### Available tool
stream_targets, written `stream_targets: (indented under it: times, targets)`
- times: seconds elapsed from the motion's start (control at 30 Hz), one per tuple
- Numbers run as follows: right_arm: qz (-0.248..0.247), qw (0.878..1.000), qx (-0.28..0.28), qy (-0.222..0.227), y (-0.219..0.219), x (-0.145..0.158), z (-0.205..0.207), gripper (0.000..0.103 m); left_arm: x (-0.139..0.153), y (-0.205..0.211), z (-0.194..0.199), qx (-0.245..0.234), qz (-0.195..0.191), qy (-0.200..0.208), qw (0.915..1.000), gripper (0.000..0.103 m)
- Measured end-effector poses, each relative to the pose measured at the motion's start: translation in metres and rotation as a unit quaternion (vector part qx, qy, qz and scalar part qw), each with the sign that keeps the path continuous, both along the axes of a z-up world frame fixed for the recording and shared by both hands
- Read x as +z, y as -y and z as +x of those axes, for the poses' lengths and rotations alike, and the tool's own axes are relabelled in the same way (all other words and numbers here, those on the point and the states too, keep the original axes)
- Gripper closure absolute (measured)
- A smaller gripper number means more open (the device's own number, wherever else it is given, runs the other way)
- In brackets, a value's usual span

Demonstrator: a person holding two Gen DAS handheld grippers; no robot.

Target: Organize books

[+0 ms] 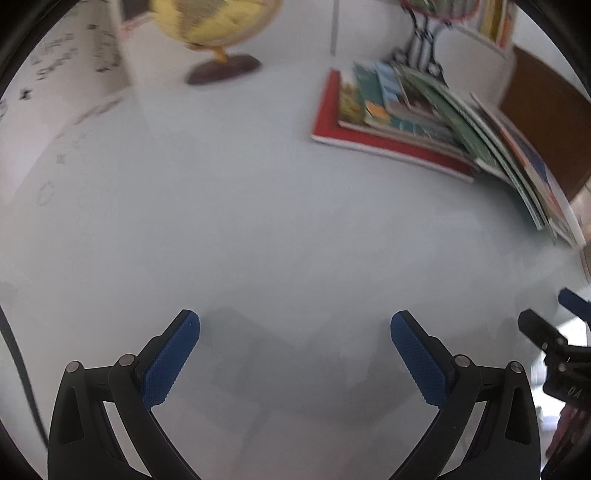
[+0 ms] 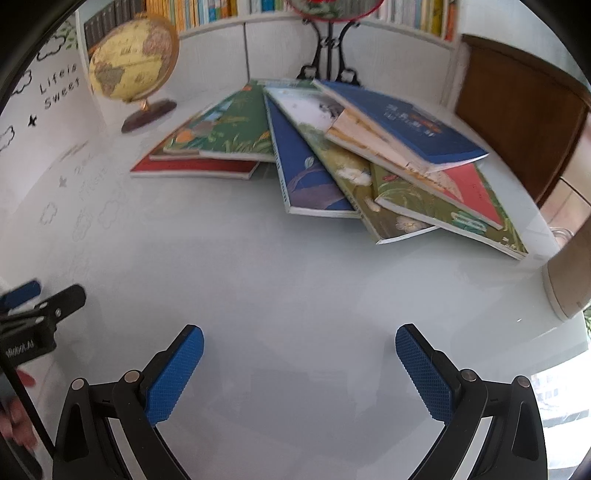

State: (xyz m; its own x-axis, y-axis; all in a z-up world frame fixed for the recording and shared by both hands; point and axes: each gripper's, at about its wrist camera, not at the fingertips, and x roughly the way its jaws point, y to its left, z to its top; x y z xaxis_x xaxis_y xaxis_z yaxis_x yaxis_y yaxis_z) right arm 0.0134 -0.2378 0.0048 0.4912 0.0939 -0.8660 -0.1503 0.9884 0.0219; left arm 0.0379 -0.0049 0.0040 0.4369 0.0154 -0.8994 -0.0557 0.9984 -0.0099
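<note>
Several thin picture books (image 2: 332,158) lie fanned out and overlapping on the white table (image 2: 280,288). A red book (image 2: 192,168) is lowest at the left, with a green jungle-cover book (image 2: 229,129) on it. A blue book (image 2: 406,122) tops the right side. In the left wrist view the same pile of books (image 1: 424,122) sits at the upper right, blurred. My left gripper (image 1: 295,358) is open over bare table, well short of the pile. My right gripper (image 2: 299,369) is open too, with nothing between its blue pads, and the books lie ahead of it.
A yellow globe (image 2: 129,62) on a dark base stands at the back left. A black ornamental stand (image 2: 328,51) rises behind the books. A bookshelf (image 2: 221,9) lines the back wall. A wooden chair back (image 2: 517,110) is at the right. The left gripper's tip (image 2: 44,306) shows at the left edge.
</note>
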Motion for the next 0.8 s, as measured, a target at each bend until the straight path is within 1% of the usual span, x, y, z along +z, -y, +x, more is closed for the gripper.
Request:
stream_targets:
  times: [0.07,0.1,0.17,0.23,0.33,0.37,0.43,0.47,0.53,0.6,0.63,0.67,0.73,0.77,0.8]
  targets:
    - [0.021,1.0,-0.004,-0.02,0.006,0.004,0.005,0.0,0.005,-0.001,0.014,-0.021,0.0,-0.017,0.9996,0.006]
    - [0.049,0.999,-0.008,-0.018,0.012,0.011,0.007,0.0,0.011,-0.001,0.021,-0.032,-0.002,-0.015,0.9994,0.007]
    - [0.083,0.996,-0.018,0.005,0.023,0.027,0.011,0.0,0.028,0.001,0.039,-0.053,-0.002,0.0,0.9986,0.007]
    - [0.095,0.994,-0.032,0.031,0.034,0.046,0.02,0.0,0.046,0.006,0.059,-0.075,-0.002,0.015,0.9971,0.007]
    - [0.136,0.986,-0.074,0.064,0.059,0.072,0.042,0.0,0.077,0.024,0.098,-0.127,-0.005,0.049,0.9907,0.007]
    - [0.163,0.978,-0.101,0.079,0.073,0.08,0.052,0.0,0.088,0.034,0.113,-0.148,-0.011,0.065,0.9868,0.006]
    - [0.198,0.966,-0.14,0.094,0.091,0.087,0.066,0.0,0.102,0.048,0.138,-0.18,-0.038,0.082,0.9796,0.006]
    - [0.213,0.959,-0.159,0.097,0.099,0.087,0.075,0.0,0.109,0.058,0.155,-0.2,-0.06,0.089,0.9739,0.006]
    - [0.235,0.948,-0.195,0.093,0.116,0.08,0.099,0.0,0.114,0.08,0.182,-0.234,-0.075,0.102,0.964,0.006]
    - [0.241,0.94,-0.224,0.088,0.129,0.069,0.116,0.0,0.117,0.108,0.211,-0.269,-0.067,0.114,0.954,0.006]
    - [0.243,0.937,-0.238,0.084,0.135,0.062,0.123,0.0,0.117,0.12,0.223,-0.282,-0.069,0.12,0.9493,0.006]
    - [0.244,0.934,-0.249,0.081,0.14,0.056,0.13,0.0,0.116,0.135,0.235,-0.304,-0.084,0.122,0.9411,0.006]
    - [0.245,0.928,-0.269,0.081,0.15,0.044,0.14,0.0,0.113,0.154,0.252,-0.328,-0.112,0.114,0.9311,0.006]
    - [0.246,0.925,-0.277,0.083,0.153,0.038,0.144,0.0,0.107,0.166,0.263,-0.337,-0.127,0.104,0.927,0.006]
    - [0.248,0.924,-0.28,0.083,0.156,0.034,0.148,0.0,0.103,0.173,0.266,-0.341,-0.136,0.097,0.9253,0.006]
